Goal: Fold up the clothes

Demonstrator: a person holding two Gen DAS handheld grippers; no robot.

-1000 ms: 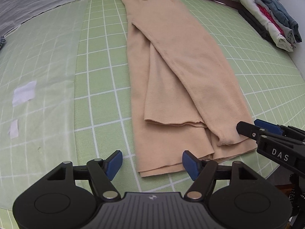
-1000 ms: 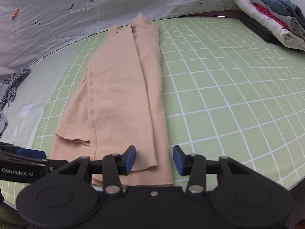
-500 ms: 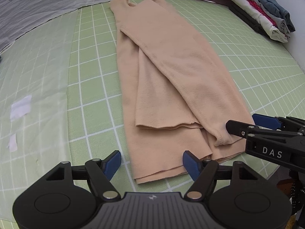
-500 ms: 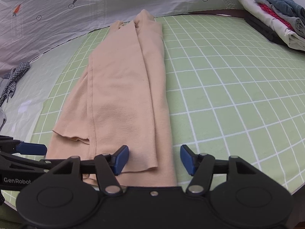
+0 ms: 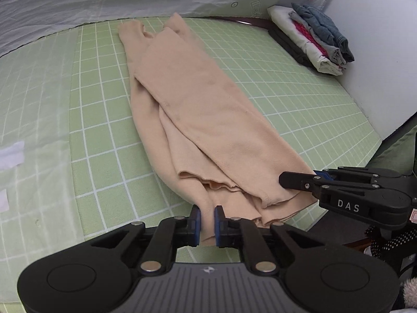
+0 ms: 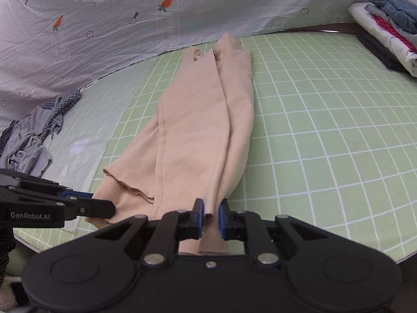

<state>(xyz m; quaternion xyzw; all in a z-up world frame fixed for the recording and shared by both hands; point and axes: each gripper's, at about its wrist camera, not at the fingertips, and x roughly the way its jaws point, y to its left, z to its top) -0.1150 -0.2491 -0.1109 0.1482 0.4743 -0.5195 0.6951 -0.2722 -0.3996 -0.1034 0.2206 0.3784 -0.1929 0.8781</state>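
A long beige garment (image 5: 208, 120) lies folded lengthwise on the green grid mat (image 5: 299, 99), running from near me to the far edge. It also shows in the right wrist view (image 6: 198, 130). My left gripper (image 5: 207, 223) is shut on the garment's near hem at its left corner. My right gripper (image 6: 210, 219) is shut on the near hem at its right corner. Each gripper shows in the other's view, the right one (image 5: 292, 181) and the left one (image 6: 104, 208), both at the hem.
A stack of folded clothes (image 5: 312, 39) sits at the far right of the mat, also in the right wrist view (image 6: 391, 26). A crumpled grey and checked pile (image 6: 39, 130) lies at the left. A white printed sheet (image 6: 130, 26) hangs behind. The mat's near edge lies just under the grippers.
Both grippers have closed from open onto the garment's near hem. Both views have pulled back a little, and the hem is now bunched between the pads.
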